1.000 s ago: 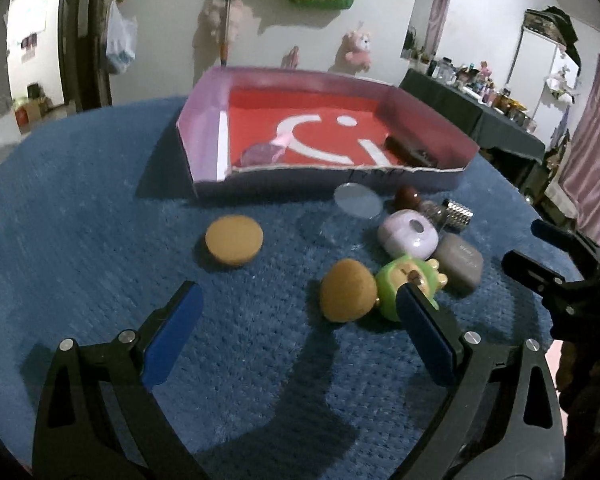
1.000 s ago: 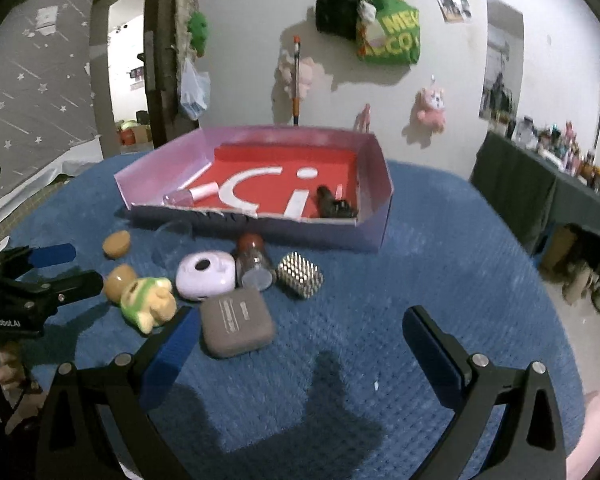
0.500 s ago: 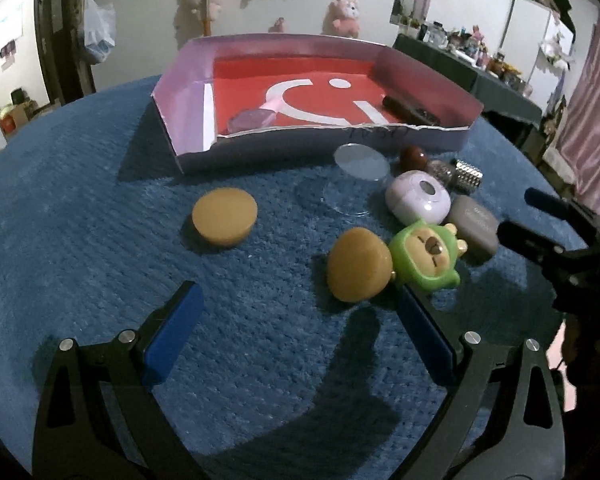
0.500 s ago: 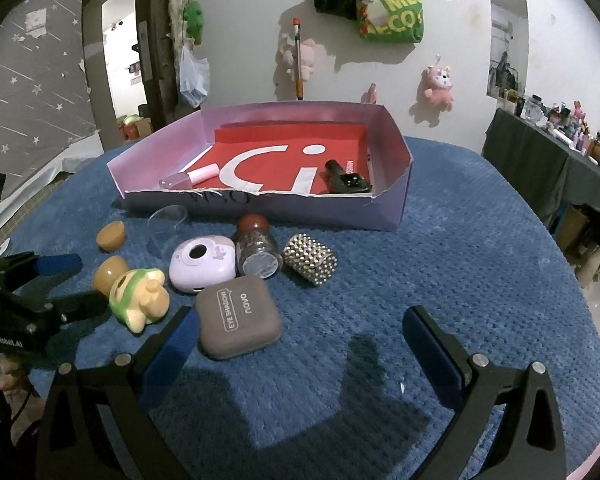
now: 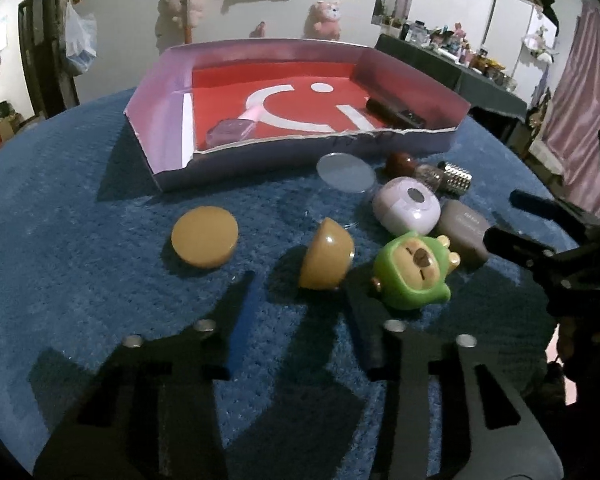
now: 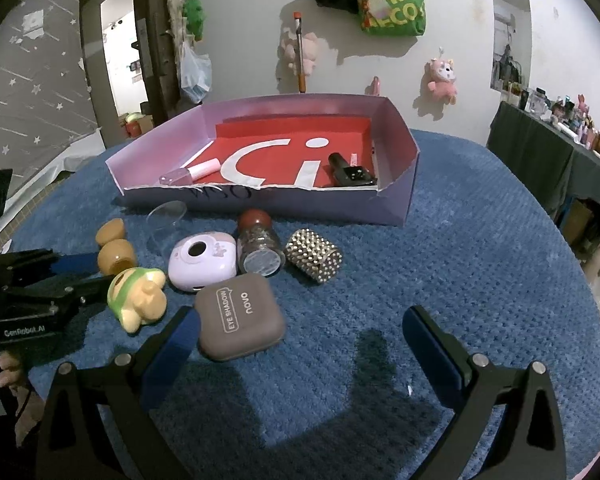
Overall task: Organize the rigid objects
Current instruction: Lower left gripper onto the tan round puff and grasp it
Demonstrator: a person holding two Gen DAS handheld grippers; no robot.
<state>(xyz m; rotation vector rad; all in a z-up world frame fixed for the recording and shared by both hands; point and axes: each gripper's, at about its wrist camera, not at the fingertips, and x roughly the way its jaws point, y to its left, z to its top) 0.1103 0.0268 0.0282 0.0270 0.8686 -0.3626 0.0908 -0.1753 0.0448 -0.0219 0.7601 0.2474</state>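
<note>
We work on a blue quilted cloth (image 6: 460, 264) spread over a table in a cluttered room with soft toys on the wall. Nearest us, our left gripper (image 5: 300, 312) has its jaws drawn in close, with the tan half-ball (image 5: 326, 256) just beyond the tips; nothing seems pinched yet. Our right gripper (image 6: 300, 336) stands wide open and empty, its left finger just beside the brown eyeshadow case (image 6: 240, 316), probably its next pick. Just past these sit the green bear toy (image 5: 414, 272), the lilac round case (image 6: 202, 260), a small jar (image 6: 258, 246), a studded cylinder (image 6: 314, 256) and a tan disc (image 5: 204, 236), bunched together, likely awaiting sorting. Farthest, the shallow pink box (image 6: 392, 204) already holds a pink tube (image 6: 192, 171) and a black item (image 6: 350, 174), so it looks like the goal.
</note>
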